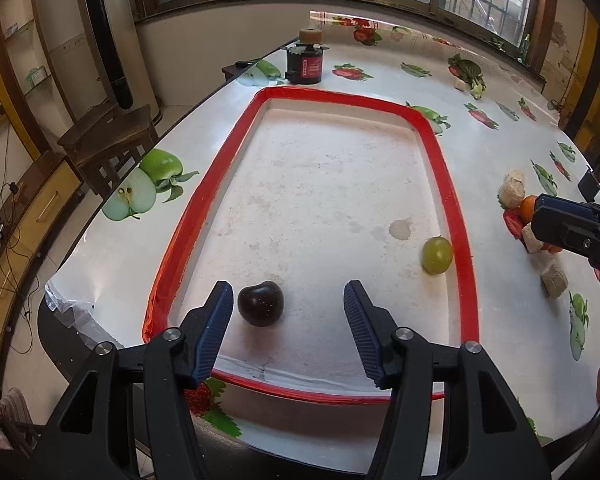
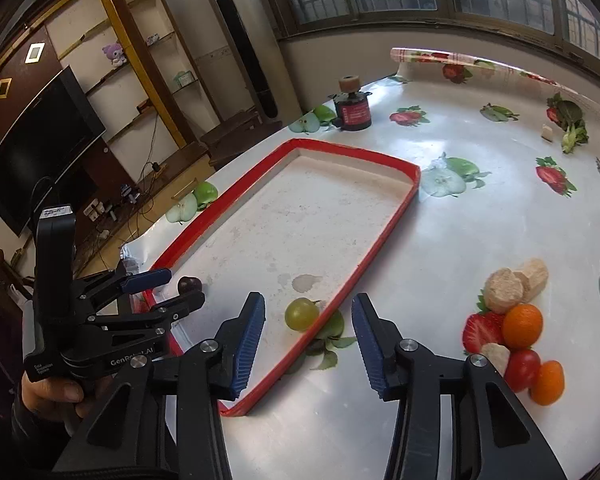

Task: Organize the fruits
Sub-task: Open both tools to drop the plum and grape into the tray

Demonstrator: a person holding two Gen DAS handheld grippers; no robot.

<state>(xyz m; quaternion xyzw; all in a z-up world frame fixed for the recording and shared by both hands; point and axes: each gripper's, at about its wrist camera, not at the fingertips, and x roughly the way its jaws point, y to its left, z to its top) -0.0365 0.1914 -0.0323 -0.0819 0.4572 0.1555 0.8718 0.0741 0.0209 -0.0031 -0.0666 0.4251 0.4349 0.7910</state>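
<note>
A white tray (image 1: 452, 184) with a red rim lies on a table (image 2: 460, 220) covered in a glossy cloth printed with apples and strawberries. Inside the tray are 2 fruits: 1 dark, round, shiny plum (image 1: 260, 304) near the left front corner and 1 smooth green grape (image 1: 436, 255) touching the right wall. The tray floor looks dull and stained, with 1 greyish blotch near the grape.

The left gripper (image 1: 288, 312) has black arms and ribbed blue pads; its jaws stand apart and hold nothing, with the plum lying between them, nearer the left pad and clear of both. The right gripper (image 2: 308, 320) is built the same; its jaws are also apart and empty, framing the grape and the tray's right rim from above without touching either.

On the cloth to the right of the tray sits a cluster: 2 orange fruits (image 2: 522, 326), 1 red tomato (image 2: 522, 368) and 3 pale, rough, spongy blocks (image 2: 502, 290). A strawberry among them may be only print; I cannot tell. 1 more pale block (image 2: 547, 132) lies far back.

1 dark, round container (image 2: 354, 114) with a red label stands behind the tray, a tan roll on top. Its label is too small to read. A hand (image 2: 52, 392) on the left gripper is partly cut off.
</note>
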